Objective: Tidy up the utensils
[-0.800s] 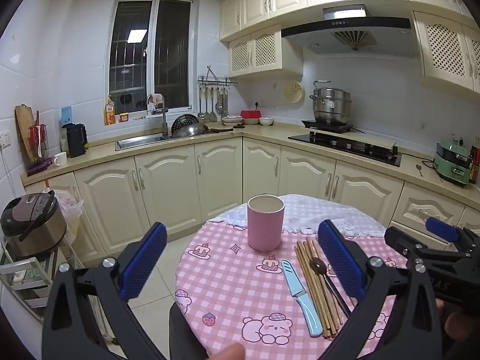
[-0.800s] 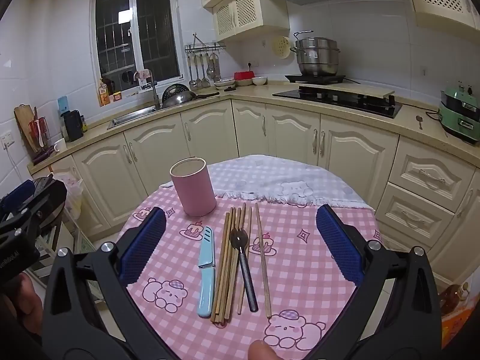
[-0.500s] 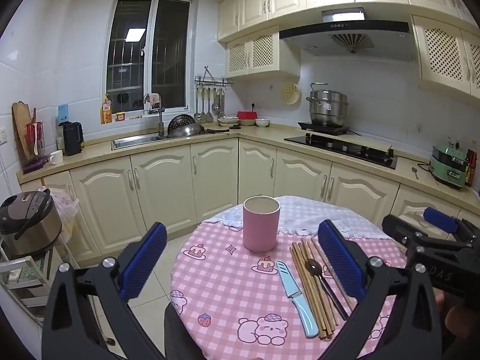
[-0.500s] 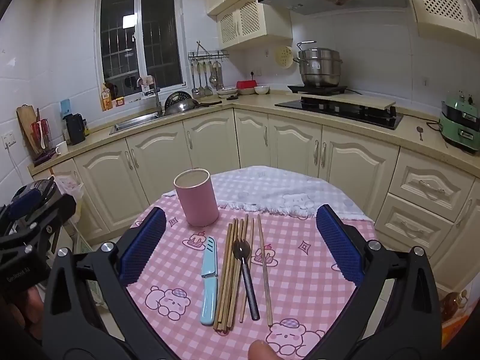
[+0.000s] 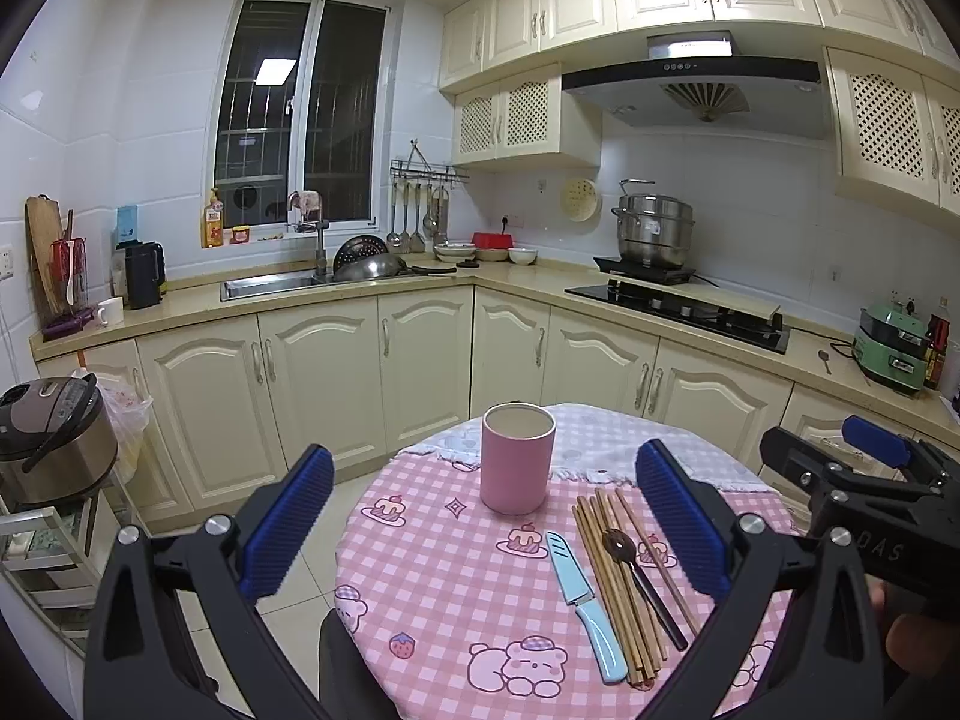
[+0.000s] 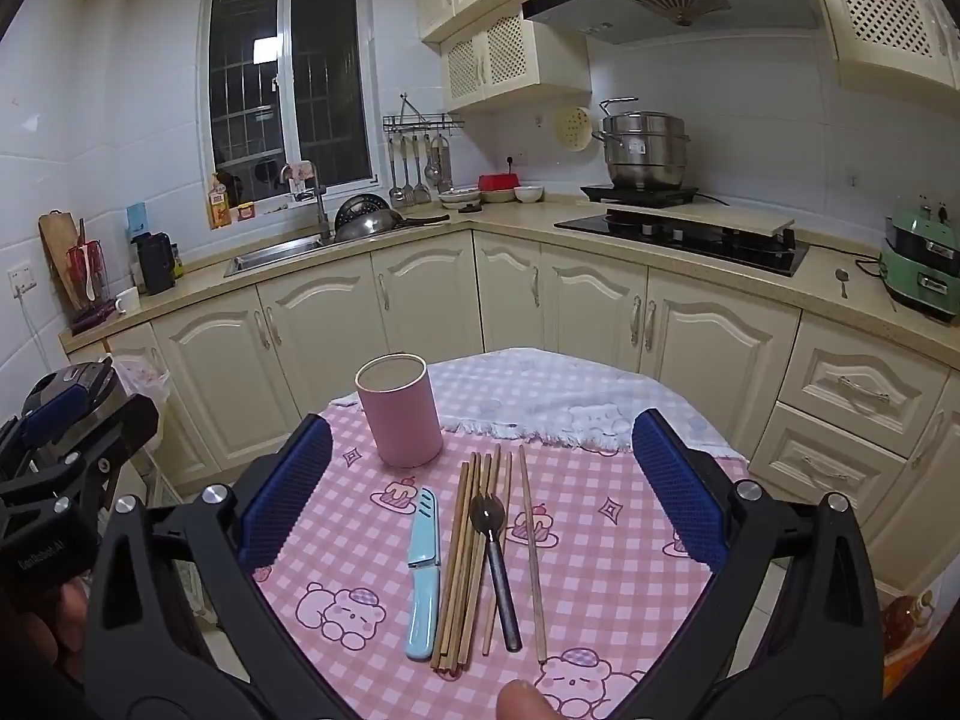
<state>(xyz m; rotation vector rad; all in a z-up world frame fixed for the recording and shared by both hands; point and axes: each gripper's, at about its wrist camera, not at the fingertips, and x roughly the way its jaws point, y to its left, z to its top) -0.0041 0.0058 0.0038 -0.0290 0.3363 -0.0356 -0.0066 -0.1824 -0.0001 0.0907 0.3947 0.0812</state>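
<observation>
Both sets of tongs wide apart, nothing held: left gripper (image 5: 486, 531), right gripper (image 6: 480, 489). Chopsticks (image 6: 465, 558), spoon (image 6: 495, 564) and knife (image 6: 423, 570) lie at six o'clock of the pink cup (image 6: 399, 411). Risk: a careless grab scatters the loose sticks.

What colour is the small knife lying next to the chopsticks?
Light blue, blade and handle alike. The knife shows best in the right wrist view.

"DAS" on the right hand-held gripper (image 5: 864, 480), possibly "GenRobot.AI" on the left hand-held gripper (image 6: 66, 420), partly blurred
</observation>
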